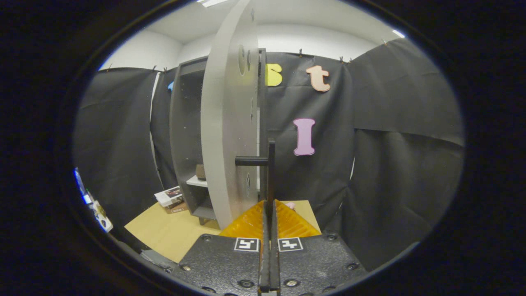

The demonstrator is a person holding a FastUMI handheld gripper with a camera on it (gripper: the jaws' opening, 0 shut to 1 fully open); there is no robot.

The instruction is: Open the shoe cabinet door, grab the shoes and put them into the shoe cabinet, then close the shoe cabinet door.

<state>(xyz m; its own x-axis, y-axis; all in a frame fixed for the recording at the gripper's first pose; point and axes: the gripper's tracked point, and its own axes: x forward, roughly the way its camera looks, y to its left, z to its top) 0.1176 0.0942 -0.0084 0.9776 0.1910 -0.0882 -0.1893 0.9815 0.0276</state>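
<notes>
The gripper (pixel 269 205) has its fingers (pixel 287 224) drawn together on the black handle (pixel 271 172) of the shoe cabinet door (pixel 228 123) — both press on the vertical bar, which runs up from between them, with almost no gap left on either side. A short black post joins that bar to the door's face. The grey door stands swung out, nearly edge-on to the camera, just left of the fingers and rising well above them. Behind it, to the left, the shoe cabinet (pixel 185 135) is open; a pale shelf (pixel 196 181) inside carries a small brownish object (pixel 200 172), too dim to identify. A little pink thing (pixel 290 204) peeks out just beyond the fingertips; what it is cannot be told. The cabinet rests on a tan worktop (pixel 172 230) — its bare surface spreads left of the fingers, with a stack of books (pixel 170 198) lying beside the cabinet's foot. To the right, the black cloth wall hangs near.
</notes>
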